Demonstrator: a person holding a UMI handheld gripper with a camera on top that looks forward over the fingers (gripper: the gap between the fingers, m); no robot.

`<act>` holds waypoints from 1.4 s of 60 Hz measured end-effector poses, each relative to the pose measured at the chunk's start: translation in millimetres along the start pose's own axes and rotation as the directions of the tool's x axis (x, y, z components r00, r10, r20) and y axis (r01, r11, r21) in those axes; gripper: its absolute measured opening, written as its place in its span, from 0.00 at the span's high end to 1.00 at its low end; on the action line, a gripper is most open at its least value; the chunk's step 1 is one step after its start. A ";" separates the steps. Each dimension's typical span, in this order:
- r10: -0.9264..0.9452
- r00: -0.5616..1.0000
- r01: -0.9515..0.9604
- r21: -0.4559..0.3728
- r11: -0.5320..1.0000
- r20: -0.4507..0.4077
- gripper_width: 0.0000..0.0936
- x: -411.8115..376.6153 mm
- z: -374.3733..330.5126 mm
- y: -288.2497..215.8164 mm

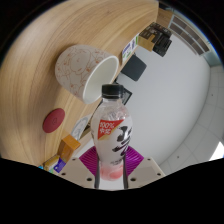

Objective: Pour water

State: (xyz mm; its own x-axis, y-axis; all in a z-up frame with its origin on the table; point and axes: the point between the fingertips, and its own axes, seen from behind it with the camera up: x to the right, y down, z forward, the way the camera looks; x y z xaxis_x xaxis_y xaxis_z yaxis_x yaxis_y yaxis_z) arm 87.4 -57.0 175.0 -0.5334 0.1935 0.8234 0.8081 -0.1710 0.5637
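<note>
1. The bottle (113,135), clear plastic with a black cap and a red, white and black label, stood upright between the gripper (112,172) fingers.
2. Both pink pads (88,158) pressed against its lower sides, so the claw was clamped on the bottle.
3. Beyond the bottle a speckled white cup (85,72) showed its open mouth toward the camera, tilted in this view.
4. The cup sat on a light wooden table (40,75).
5. A red round coaster (54,121) lay on the same table, beside the cup and apart from it.
</note>
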 end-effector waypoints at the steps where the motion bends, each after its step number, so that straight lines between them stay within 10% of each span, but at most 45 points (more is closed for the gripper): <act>1: 0.004 1.000 -0.004 0.000 1.000 0.005 0.66 -2.1 0.5 -0.7; 19: 0.435 0.896 -0.438 0.013 0.899 0.093 0.66 3.9 -8.9 24.1; 34: 0.940 0.226 -0.973 0.010 0.231 0.255 0.66 40.4 -18.1 48.0; 48: 0.877 -0.311 -0.950 -0.130 -0.282 0.366 0.66 -0.6 0.5 35.7; 84: 0.745 -0.505 -0.863 -0.250 -0.439 0.436 0.64 -108.4 36.1 -39.7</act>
State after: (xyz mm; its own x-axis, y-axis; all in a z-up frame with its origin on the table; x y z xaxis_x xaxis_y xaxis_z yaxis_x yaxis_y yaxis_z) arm 122.1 -36.3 61.0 0.9802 0.1964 -0.0246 0.0432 -0.3336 -0.9417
